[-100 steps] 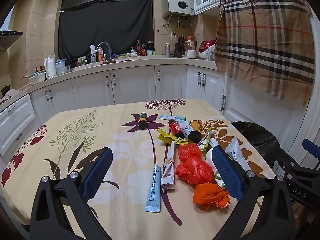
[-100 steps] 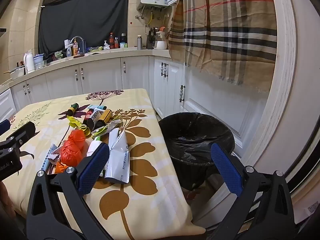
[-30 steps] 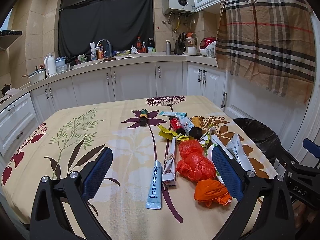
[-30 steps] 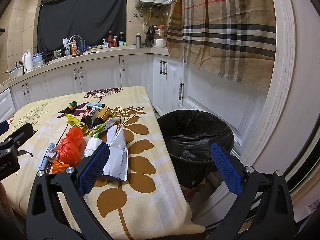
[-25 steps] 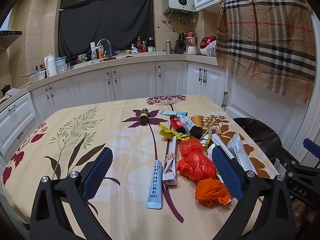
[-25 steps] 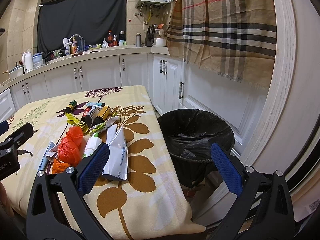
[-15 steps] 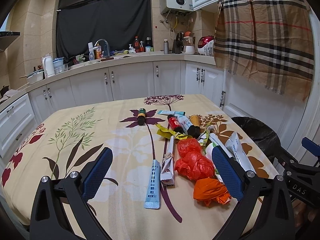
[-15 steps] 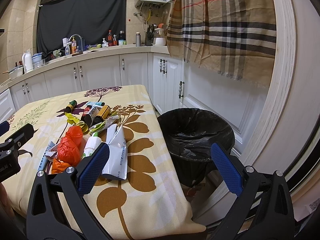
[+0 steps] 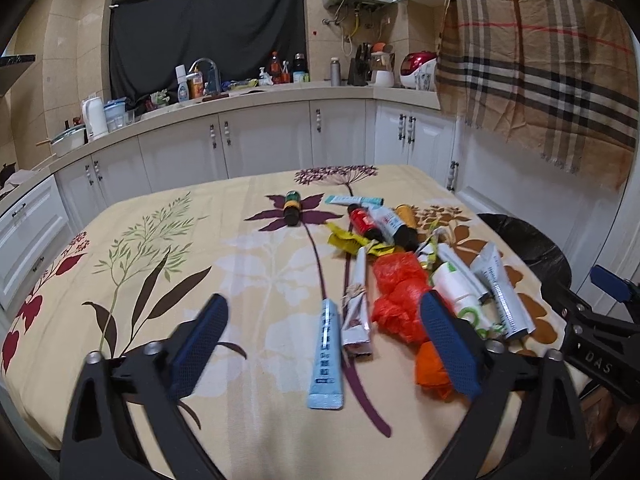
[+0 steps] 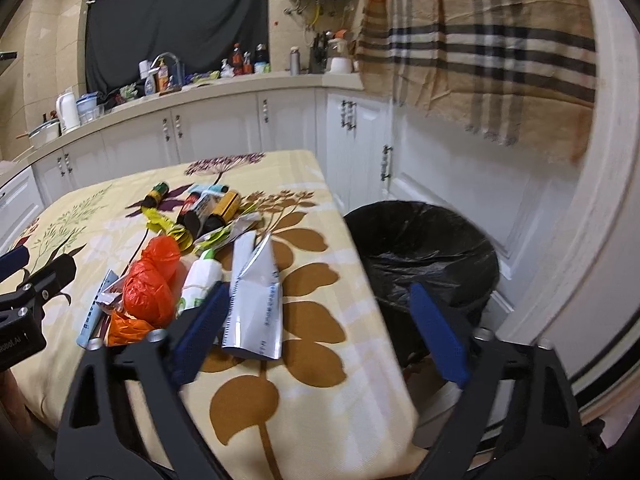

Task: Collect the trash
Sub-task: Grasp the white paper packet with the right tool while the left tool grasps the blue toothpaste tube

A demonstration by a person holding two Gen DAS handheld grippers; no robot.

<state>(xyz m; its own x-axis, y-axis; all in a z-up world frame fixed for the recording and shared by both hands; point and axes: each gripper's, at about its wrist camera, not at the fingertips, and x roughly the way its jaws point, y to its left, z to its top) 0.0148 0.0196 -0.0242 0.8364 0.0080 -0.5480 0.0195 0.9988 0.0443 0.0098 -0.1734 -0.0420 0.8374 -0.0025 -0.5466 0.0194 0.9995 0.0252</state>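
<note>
Trash [image 9: 400, 300] heaped on table [image 9: 160, 248] | bin [image 10: 420, 256] beside | both hand-held grippers closing, empty

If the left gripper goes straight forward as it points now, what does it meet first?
Probably the light blue tube lying on the tablecloth, which sits between the open jaws of the left gripper. Depth is uncertain; nothing is held.

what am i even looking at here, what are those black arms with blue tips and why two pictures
Those are two handheld grippers, one in each of a person's hands, each with a camera looking along its blue fingers. One picture is from the left gripper, the other from the right gripper. Both have just been closing a little, yet stand open and hold nothing. On the floral tablecloth lies trash: a blue tube, red bags, small bottles and wrappers. A black-lined bin stands beside the table.
</note>
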